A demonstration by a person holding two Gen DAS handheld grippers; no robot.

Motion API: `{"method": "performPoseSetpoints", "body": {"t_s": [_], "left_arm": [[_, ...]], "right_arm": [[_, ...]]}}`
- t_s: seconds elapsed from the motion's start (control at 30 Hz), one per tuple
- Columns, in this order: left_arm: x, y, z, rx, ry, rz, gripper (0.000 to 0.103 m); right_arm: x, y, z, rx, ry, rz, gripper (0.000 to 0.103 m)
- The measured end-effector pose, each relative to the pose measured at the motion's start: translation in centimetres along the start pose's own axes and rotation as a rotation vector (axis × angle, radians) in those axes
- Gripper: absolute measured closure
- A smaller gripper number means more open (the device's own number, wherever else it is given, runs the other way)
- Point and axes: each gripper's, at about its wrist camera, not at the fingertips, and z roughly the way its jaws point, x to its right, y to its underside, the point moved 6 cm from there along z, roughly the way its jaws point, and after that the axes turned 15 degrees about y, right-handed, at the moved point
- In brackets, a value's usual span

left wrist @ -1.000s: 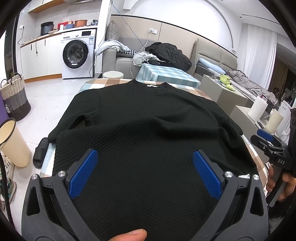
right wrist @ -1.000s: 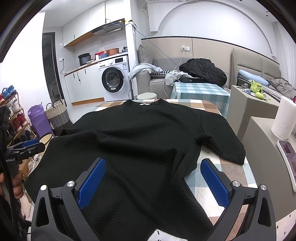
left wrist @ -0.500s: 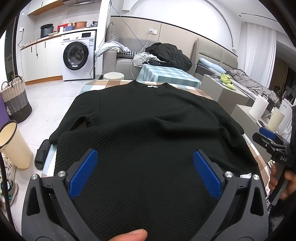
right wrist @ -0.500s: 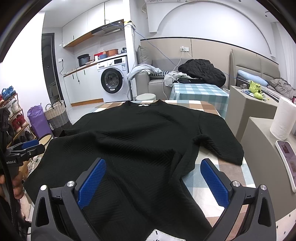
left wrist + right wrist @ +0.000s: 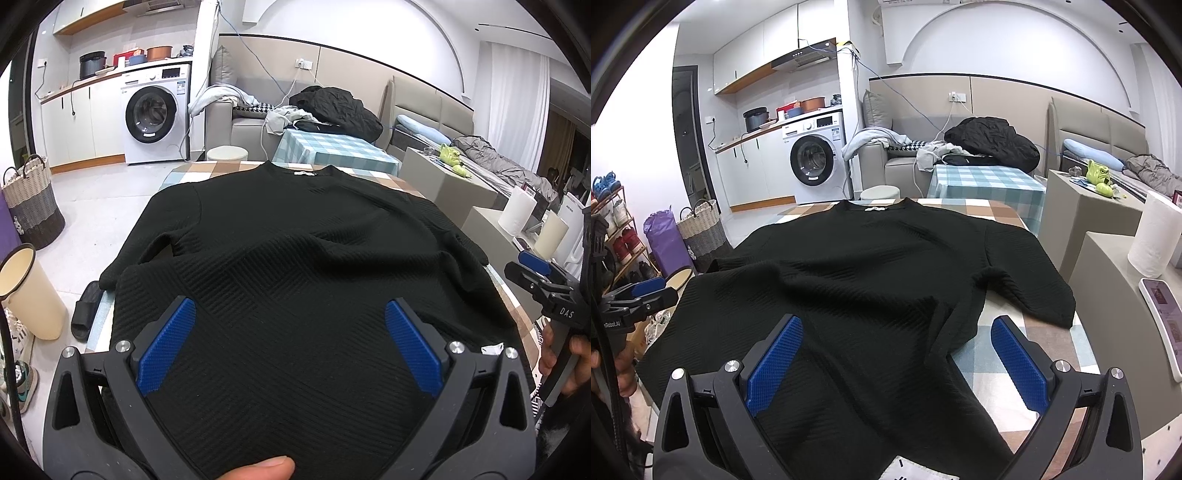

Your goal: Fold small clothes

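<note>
A black ribbed short-sleeved top (image 5: 295, 251) lies spread flat on a checked table (image 5: 207, 170), collar at the far end. It also shows in the right wrist view (image 5: 871, 273), with its right sleeve (image 5: 1027, 280) lying on the checked cloth. My left gripper (image 5: 290, 332) is open and empty, held above the hem near the garment's middle. My right gripper (image 5: 897, 347) is open and empty above the hem's right part. Each gripper shows at the edge of the other's view: the right (image 5: 535, 273), the left (image 5: 639, 295).
A cream bin (image 5: 29, 291) and a slipper (image 5: 85, 310) stand on the floor left of the table. A woven basket (image 5: 29, 206) is further left. Grey cabinets with paper rolls (image 5: 1152, 236) and a phone (image 5: 1163, 314) stand right. A washing machine (image 5: 155, 118) and sofa are behind.
Both grippers have stayed open above the hem. The views have shifted only slightly; the top has not moved.
</note>
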Motion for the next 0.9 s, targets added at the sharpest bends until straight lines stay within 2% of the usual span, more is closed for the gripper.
{"method": "performPoseSetpoints", "body": {"t_s": [0.67, 0.8, 0.9], "left_arm": [[-0.23, -0.21, -0.10, 0.010, -0.002, 0.014, 0.001], [-0.23, -0.14, -0.05, 0.006, -0.008, 0.024, 0.001], [-0.25, -0.10, 0.07, 0.002, -0.010, 0.029, 0.001]], "right_arm": [[0.89, -0.22, -0.03, 0.001, 0.031, 0.010, 0.000], [0.87, -0.11, 0.07, 0.008, 0.073, -0.012, 0.000], [0.80, -0.03, 0.24, 0.002, 0.070, -0.006, 0.000]]}}
